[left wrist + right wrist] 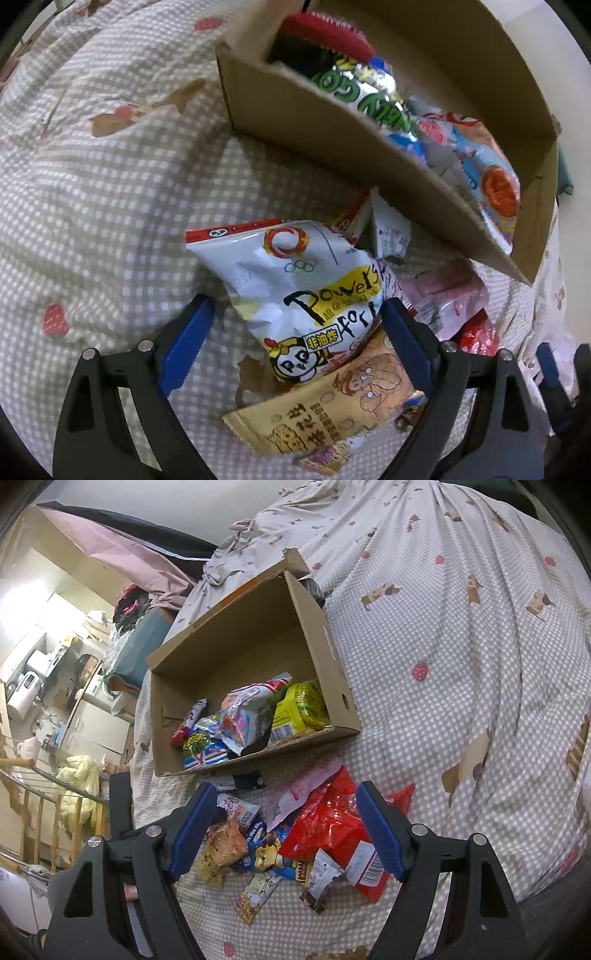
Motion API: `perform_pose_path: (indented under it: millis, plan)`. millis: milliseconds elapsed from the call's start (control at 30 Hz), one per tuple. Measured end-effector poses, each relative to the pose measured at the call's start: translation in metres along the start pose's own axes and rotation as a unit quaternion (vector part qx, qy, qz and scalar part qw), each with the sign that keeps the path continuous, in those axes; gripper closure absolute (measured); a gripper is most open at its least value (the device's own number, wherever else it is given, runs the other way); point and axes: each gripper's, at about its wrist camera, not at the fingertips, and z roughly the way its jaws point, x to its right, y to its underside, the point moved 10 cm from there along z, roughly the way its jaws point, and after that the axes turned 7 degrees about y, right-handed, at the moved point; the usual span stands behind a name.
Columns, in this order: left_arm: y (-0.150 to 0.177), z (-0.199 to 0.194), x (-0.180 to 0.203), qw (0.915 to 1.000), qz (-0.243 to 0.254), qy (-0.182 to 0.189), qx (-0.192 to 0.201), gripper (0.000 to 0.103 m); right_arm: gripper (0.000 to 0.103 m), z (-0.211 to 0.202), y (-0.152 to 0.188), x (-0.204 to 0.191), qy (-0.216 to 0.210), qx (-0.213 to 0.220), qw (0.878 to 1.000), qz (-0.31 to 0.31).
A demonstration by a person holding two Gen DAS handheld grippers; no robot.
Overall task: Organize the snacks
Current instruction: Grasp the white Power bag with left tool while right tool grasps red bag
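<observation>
Left wrist view: a white crinkly plastic snack bag with a yellow band and a cartoon panda (314, 291) lies on the loose pile outside the box, partly between the blue pads of the left gripper (291, 332), whose jaws stand wide apart and do not press on it. It looks puffed with air, so it is probably very light, soft and crackly, with a slick film that could slip from smooth pads; pinching the flat sealed edge or the pillowed middle gently seems the safest hold, since hard squeezing may crush what is inside. A tan paper-look snack pouch with brown drawings (332, 402) lies just under its lower end, touching it, and a pale pink packet (443, 291) sits beside it. Beyond stands the open brown cardboard box (332, 147), already holding several packets. Everything rests on a grey-and-white checked bedcover printed with strawberries (92, 203). In the right wrist view the right gripper (288, 830) hangs over the pile with jaws apart and empty, above a shiny red foil bag (332, 823).
</observation>
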Motion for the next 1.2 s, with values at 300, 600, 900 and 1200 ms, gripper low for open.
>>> perform_pose_path:
  millis: [300,600,900,1200]
  plan:
    - [0.005,-0.036,0.001,0.9995,0.008,0.03,0.01,0.074,0.023,0.002,-0.003,0.003,-0.005,0.0,1.0,0.011]
    - [-0.004,-0.077,-0.033,0.9994,-0.003,-0.004,0.035,0.085,0.023,0.0,-0.004,0.012,-0.005,-0.003,0.999,0.034]
    - [-0.002,-0.131,-0.038,0.9971,0.022,0.001,0.073,0.09,0.023,0.0,-0.002,0.018,0.008,-0.009,0.999,0.033]
    - [0.012,-0.155,-0.029,0.9954,0.051,0.013,0.08,0.09,0.023,0.051,0.04,0.051,0.051,-0.143,0.985,0.083]
